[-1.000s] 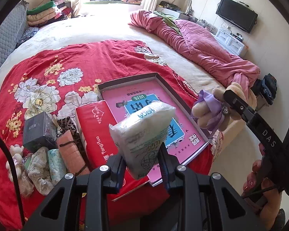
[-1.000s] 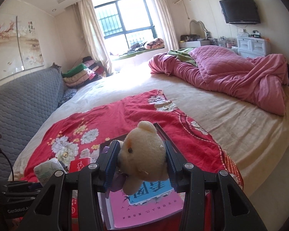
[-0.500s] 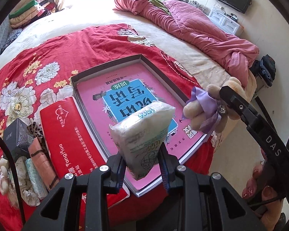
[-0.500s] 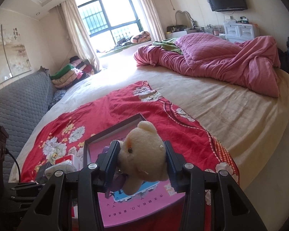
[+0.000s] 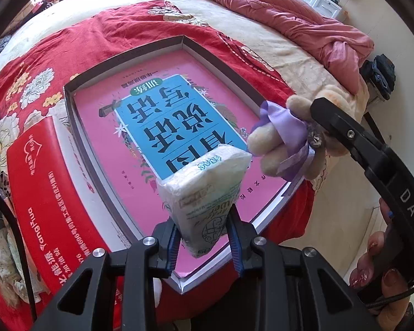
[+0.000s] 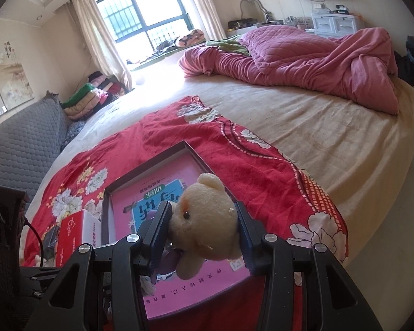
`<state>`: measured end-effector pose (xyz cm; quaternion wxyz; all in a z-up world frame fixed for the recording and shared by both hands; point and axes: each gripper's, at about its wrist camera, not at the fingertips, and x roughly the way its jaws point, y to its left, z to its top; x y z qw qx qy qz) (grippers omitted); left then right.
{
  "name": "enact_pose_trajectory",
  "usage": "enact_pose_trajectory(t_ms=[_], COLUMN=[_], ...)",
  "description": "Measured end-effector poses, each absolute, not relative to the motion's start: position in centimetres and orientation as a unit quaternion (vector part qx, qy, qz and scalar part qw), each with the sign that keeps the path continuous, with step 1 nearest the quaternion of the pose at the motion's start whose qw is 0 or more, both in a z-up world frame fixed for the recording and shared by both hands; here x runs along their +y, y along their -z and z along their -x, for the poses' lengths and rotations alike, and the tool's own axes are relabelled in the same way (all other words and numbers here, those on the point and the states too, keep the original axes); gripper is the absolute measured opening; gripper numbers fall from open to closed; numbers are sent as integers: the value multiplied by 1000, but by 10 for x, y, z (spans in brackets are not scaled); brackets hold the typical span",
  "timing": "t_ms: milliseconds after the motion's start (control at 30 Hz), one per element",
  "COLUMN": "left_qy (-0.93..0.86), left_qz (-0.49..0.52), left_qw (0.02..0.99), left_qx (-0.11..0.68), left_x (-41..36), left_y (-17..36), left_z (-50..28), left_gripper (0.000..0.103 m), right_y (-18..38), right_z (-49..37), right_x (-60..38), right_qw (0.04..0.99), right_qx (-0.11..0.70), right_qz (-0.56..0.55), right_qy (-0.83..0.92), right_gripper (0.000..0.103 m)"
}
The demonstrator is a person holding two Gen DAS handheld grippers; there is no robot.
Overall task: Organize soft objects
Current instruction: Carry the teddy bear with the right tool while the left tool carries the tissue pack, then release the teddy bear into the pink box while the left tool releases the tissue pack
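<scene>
Left tongs [image 5: 204, 237] grip tissue pack [image 5: 204, 190], right tongs [image 6: 204, 237] grip bear [image 6: 204, 218]. Lower both into tray [image 5: 124, 55], apart, then release.

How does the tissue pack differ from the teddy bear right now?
The tissue pack is a white printed plastic-wrapped block; the teddy bear is cream plush with a purple ribbon. The pack sits in the left hand-held gripper, the bear in the right hand-held gripper. The pack is pinched at its lower end and sticks out past the fingers; the bear is clamped by its head. Both are held above the pink-lined box.
</scene>
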<state>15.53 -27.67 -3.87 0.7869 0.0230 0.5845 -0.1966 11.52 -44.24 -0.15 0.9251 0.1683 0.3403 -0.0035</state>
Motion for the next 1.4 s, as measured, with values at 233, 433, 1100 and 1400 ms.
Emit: enact_pose_trajectory(t_ms=[233,433,1100,1400], left_qy=[195,198,197,184], left_qz=[-53,-44,-37,-39], left_qw=[772,762,754,758], left_qx=[602,616,625,625], left_x=[-290,-291,-291,-290], left_y=[53,60,64,65], left_z=[-161,-166,-170,-173], left_gripper=[32,32,32,34], right_y=[17,35,64,59], right_z=[-124,-131,-143,-141], right_x=[-444,-445,-437,-441], right_qw=[915,905,883,889], right_qx=[366,389,445,435], right_qz=[-169,-173,-150,-136], right_qy=[8,7,16,34], right_gripper=[48,48,50,60])
